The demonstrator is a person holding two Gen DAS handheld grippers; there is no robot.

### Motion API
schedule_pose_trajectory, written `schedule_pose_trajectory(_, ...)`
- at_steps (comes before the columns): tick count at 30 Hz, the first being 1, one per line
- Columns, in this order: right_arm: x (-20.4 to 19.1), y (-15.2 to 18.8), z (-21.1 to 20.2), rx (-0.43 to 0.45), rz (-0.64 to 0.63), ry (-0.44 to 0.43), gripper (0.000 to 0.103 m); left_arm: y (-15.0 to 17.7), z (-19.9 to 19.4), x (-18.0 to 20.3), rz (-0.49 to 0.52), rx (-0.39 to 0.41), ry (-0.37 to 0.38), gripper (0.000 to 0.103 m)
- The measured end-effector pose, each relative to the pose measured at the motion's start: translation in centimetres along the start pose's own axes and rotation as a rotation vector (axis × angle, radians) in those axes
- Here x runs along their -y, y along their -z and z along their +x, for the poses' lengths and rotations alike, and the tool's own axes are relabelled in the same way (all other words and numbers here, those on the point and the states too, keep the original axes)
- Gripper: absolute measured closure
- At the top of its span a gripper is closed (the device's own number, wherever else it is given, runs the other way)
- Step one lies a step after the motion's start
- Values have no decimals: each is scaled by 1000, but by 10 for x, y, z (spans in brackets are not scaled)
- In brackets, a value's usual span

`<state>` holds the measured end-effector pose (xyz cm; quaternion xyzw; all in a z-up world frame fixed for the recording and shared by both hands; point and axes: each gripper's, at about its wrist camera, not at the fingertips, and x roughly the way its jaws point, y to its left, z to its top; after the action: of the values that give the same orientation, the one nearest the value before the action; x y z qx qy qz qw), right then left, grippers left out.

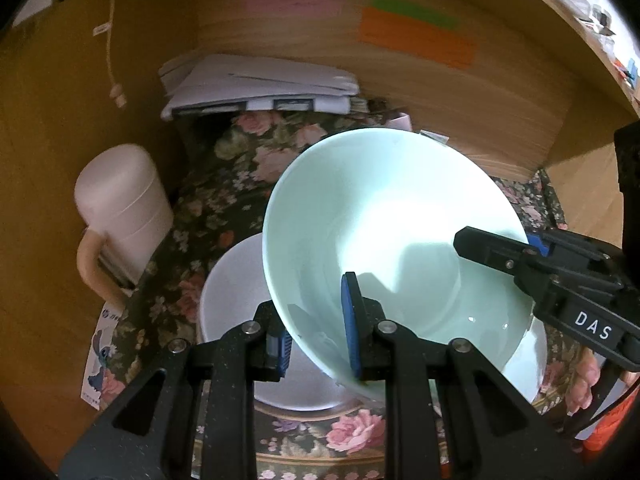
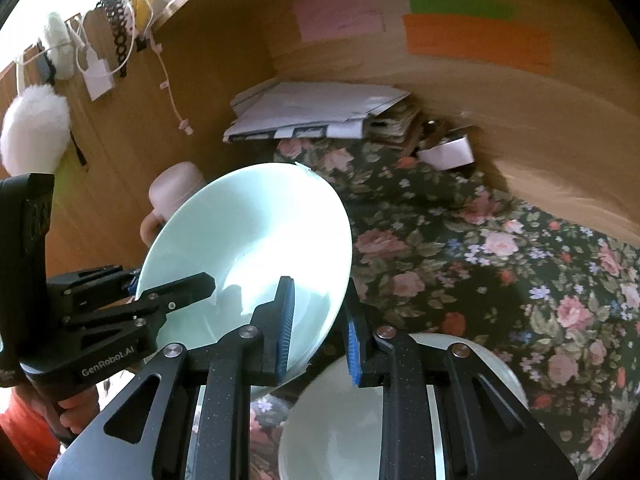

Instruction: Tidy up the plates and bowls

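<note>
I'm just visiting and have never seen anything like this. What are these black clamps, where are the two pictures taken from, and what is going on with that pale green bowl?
There is no robot here: a person holds a hand-operated clamp in each hand, with a camera on each. One picture looks along the left gripper, the other along the right gripper. Both pinch the rim of a tilted green bowl, one finger inside, one outside. Below sits a white bowl on a flowered cloth. A pink mug and papers lie behind.
</note>
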<state>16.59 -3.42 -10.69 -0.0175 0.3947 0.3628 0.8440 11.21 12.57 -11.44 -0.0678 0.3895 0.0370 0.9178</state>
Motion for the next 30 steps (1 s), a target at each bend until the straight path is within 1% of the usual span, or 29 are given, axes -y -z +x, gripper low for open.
schedule_pose_trajectory(11,-7,9,33,-62,11,-52,82,12,14,-26,-52,-45,-21,81)
schedule_pose_trajectory(15,-9,12,43,-79,10,-60,82,14,17,-32,-70,-42,-41,81)
schedule_pose_trajectory(19,-12,14,53,-100,9,-70,82,18,19,-37,-66,-39,-64,81)
schedule_pose_trajectory(24,-15,17,62,-122,1,-77,82,23,23,-44,-75,-51,-71,81)
schedule_pose_trajectory(26,-16,18,65,-130,-8,-75,80,25,25,-47,-78,-54,-65,81)
schedule_pose_trajectory(30,-18,18,65,-131,-36,-54,80,26,27,-44,-54,-50,-82,81)
